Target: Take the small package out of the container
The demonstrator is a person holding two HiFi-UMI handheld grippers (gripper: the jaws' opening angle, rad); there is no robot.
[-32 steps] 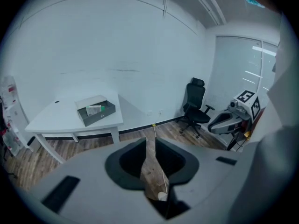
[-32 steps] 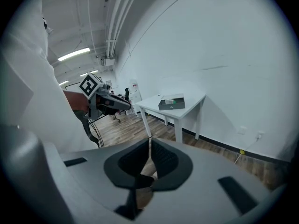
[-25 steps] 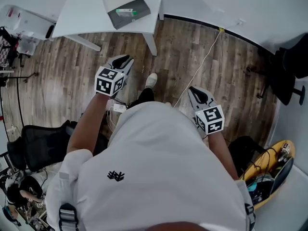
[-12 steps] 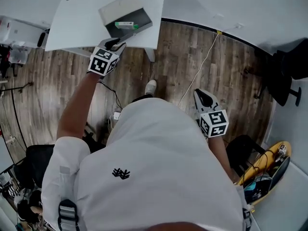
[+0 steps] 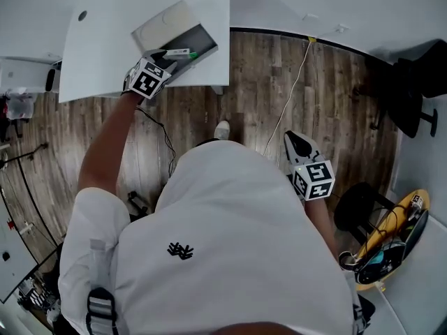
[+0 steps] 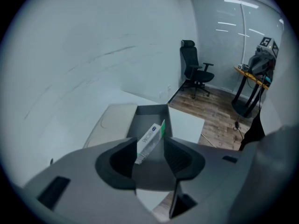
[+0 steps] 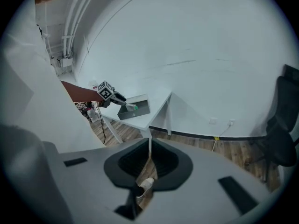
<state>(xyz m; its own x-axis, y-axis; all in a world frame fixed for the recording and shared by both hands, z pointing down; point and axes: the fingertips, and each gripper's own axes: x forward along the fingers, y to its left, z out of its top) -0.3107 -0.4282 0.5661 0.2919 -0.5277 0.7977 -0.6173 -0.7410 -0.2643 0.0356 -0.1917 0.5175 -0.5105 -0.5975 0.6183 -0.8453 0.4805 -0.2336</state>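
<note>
A dark grey open container [image 5: 187, 42] with its pale lid [image 5: 162, 24] beside it stands on the white table [image 5: 105, 40]. Inside it lies a small white and green package [image 5: 183, 51]. My left gripper [image 5: 166, 53] reaches over the container's near edge. In the left gripper view its jaws [image 6: 149, 148] are opening, and the package [image 6: 150, 141] shows in the gap, slanted, with neither pad pressing on it. My right gripper [image 5: 293, 138] hangs low over the floor beside the person, jaws [image 7: 150, 148] shut and empty. The right gripper view shows the container [image 7: 138, 111] far off.
The table stands against a white wall, its leg [image 5: 218, 89] near the container. A white cable [image 5: 286, 110] runs across the wood floor. A black office chair [image 6: 196, 73] stands by a glass wall. Dark gear [image 5: 412, 82] and a yellow object [image 5: 391, 243] sit at the right.
My left gripper has risen from above the floor to the container on the table, and its jaws have spread. The right gripper has hardly moved.
</note>
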